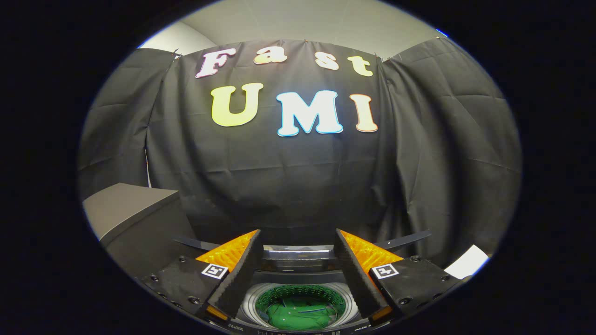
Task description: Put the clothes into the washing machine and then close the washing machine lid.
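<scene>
A small top-loading washing machine (298, 267) stands below and between my fingers, its round drum open to view. Green clothes (298, 314) lie inside the drum. The lid (298, 253) stands raised at the back of the opening, just past my fingertips. My gripper (298, 235) hovers above the machine, open, with nothing between its fingers.
A grey box-like cabinet (132, 211) stands to the left of the machine. Something white and flat (468, 261) lies to the right. Black cloth walls close the booth off right behind the machine.
</scene>
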Demonstrator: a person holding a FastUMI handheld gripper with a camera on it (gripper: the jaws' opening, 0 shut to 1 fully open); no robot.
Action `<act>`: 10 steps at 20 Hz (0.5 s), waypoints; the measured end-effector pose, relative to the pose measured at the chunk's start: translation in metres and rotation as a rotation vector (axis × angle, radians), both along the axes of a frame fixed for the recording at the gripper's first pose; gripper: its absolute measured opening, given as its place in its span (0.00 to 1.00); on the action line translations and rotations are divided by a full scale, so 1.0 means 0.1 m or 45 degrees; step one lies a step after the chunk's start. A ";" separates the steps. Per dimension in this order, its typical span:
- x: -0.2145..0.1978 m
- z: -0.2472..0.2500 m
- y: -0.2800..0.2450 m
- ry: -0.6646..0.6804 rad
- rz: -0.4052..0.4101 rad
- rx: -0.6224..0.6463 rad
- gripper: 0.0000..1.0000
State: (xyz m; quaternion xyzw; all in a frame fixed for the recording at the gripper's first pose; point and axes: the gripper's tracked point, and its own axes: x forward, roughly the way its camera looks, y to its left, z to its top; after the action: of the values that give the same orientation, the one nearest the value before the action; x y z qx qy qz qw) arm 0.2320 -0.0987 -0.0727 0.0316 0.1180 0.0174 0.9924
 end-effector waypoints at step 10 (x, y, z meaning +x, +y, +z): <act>-0.21 -0.32 -0.01 0.110 0.006 -0.037 0.97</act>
State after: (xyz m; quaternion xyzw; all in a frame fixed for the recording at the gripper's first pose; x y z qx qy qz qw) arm 0.2113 -0.0995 -0.1045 0.0175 0.1609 0.0167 0.9867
